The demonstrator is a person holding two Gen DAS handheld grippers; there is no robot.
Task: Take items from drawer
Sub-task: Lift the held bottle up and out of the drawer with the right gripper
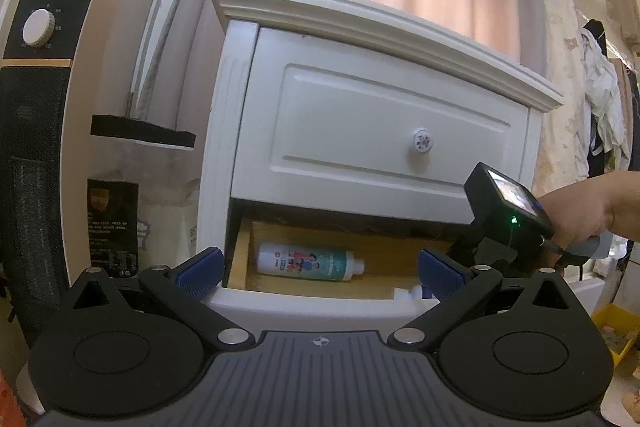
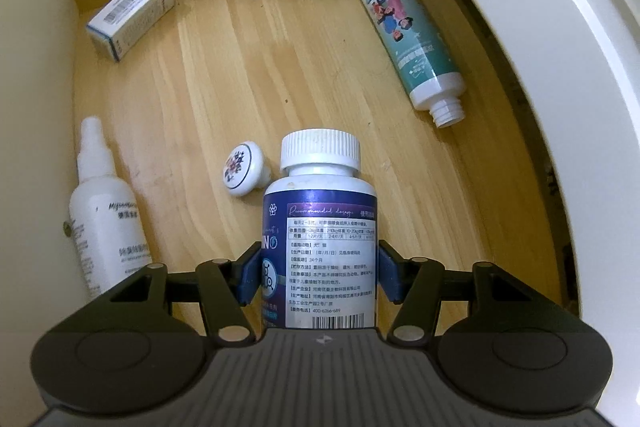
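Observation:
In the right wrist view, my right gripper (image 2: pixel 319 275) is shut on a white pill bottle (image 2: pixel 320 227) with a purple label and a ribbed white cap; both blue pads press its sides. Below lies the wooden drawer floor (image 2: pixel 240 75). On it rest a capless teal-and-white bottle (image 2: pixel 408 35), a small white box (image 2: pixel 132 13), a white spray bottle (image 2: pixel 102 211) and a loose ceramic knob (image 2: pixel 242 169). In the left wrist view, my left gripper (image 1: pixel 320 267) stands open before the pulled-out lower drawer (image 1: pixel 320 301), holding nothing. The right gripper's body (image 1: pixel 504 211) reaches into the drawer from the right.
A white nightstand (image 1: pixel 360 27) has its upper drawer closed, with a patterned knob (image 1: pixel 422 141). A tall heater (image 1: pixel 40 107) stands at the left. A yellow bin (image 1: pixel 616 331) sits on the floor at the right. Clothes (image 1: pixel 600 87) hang beyond.

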